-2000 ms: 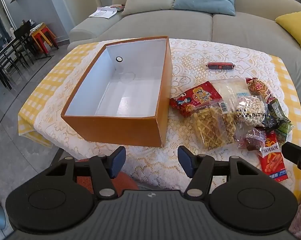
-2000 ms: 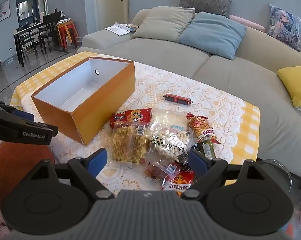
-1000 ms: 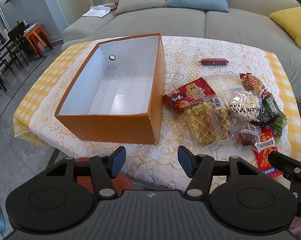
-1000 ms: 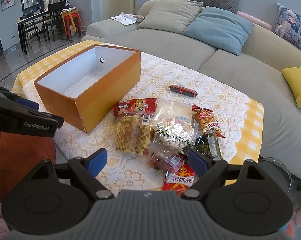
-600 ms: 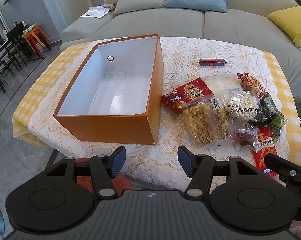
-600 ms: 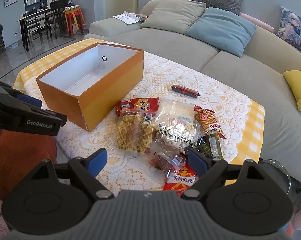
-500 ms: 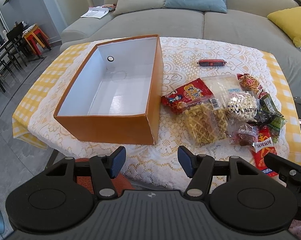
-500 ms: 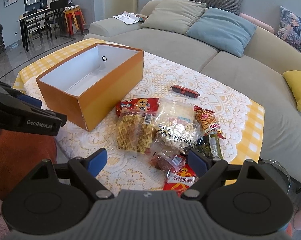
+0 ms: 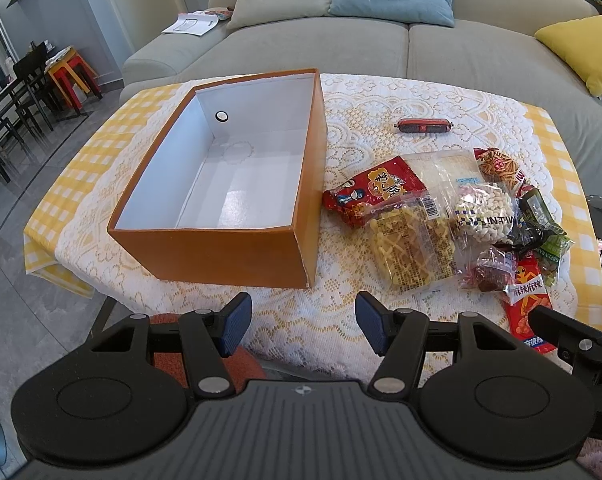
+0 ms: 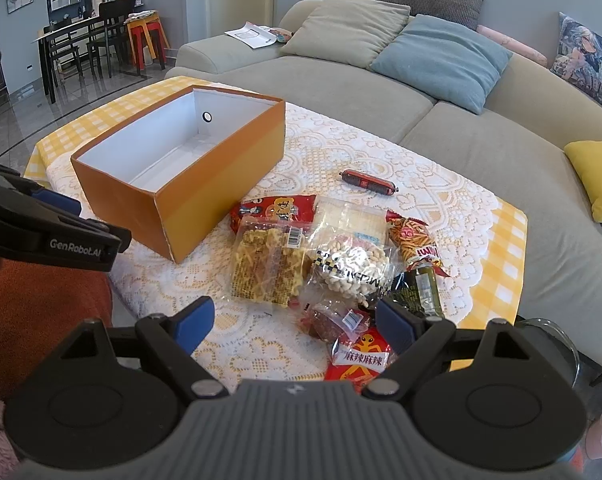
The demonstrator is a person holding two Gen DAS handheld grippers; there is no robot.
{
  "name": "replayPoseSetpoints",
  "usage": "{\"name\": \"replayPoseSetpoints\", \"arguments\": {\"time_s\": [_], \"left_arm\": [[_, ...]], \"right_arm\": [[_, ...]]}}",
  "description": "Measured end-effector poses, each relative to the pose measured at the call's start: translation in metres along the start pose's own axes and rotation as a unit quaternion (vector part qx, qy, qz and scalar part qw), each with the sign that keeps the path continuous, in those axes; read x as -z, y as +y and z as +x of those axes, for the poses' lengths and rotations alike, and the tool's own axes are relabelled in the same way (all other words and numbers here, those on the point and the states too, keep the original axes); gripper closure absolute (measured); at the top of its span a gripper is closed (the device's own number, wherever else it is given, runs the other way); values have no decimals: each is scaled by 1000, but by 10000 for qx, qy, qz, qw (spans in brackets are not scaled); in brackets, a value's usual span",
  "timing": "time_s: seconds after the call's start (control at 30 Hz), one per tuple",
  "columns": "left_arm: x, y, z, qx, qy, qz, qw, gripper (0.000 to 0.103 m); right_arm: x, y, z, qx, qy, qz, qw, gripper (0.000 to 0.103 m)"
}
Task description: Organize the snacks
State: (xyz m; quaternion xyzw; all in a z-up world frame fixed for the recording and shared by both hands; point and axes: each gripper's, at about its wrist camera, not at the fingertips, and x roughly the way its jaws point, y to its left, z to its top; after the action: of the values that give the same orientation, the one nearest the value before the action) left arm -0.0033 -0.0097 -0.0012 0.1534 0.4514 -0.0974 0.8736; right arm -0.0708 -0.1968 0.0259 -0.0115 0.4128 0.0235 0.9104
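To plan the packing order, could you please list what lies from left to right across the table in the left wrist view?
Orange box → red snack bag → yellow noodle-snack bag → bag of white puffs → green packet.

Black tool [image 9: 301,322] bodies, blue fingertips [image 10: 193,322], silver screws, white lettering

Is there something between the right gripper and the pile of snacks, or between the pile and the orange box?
Nothing visible. Only bare lace tablecloth lies between the open right gripper and the snack pile; the orange box stands open-topped beside it.
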Motion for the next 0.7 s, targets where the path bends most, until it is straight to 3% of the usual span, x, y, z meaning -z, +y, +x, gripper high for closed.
{"name": "replayPoseSetpoints", "arguments": {"time_s": [0.7], "left_arm": [[2, -1, -2, 33, -5, -46, 10000, 32]], "right_arm": [[2, 2, -1, 32, 26, -54, 10000, 17]]}}
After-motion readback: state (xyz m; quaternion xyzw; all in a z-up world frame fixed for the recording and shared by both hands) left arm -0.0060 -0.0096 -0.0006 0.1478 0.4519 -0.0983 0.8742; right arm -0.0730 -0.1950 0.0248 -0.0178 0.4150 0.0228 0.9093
